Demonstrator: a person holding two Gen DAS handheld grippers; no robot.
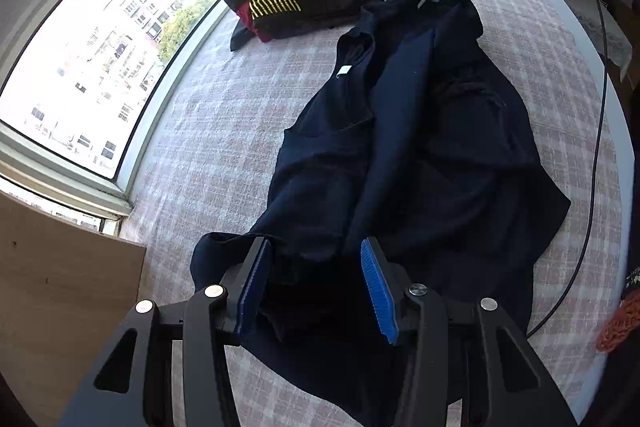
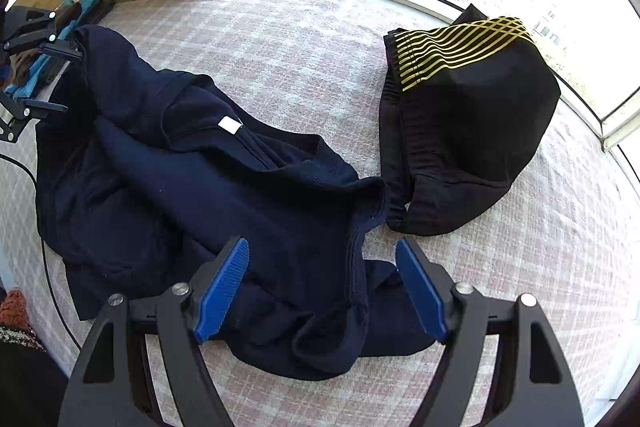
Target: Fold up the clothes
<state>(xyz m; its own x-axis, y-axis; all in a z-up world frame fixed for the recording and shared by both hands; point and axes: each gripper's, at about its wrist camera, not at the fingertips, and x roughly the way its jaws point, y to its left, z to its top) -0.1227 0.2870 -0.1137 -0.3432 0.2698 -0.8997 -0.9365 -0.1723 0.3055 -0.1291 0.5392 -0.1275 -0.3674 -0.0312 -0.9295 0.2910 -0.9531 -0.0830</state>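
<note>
Navy garment [image 2: 192, 187] rumpled on checked cloth [image 2: 304, 39]; both tools gaping, edges between pads, unclamped.

Two low, close wrist views face each other across the navy garment [image 1: 400, 155].

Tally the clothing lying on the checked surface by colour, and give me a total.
Navy: 1, the navy garment, spread out and rumpled, white label showing.
Black with gold stripes: 1, the black garment, folded near the window.
Dark red: 1, a red piece showing under the black one; what it is cannot be told.
Total: 3
</note>
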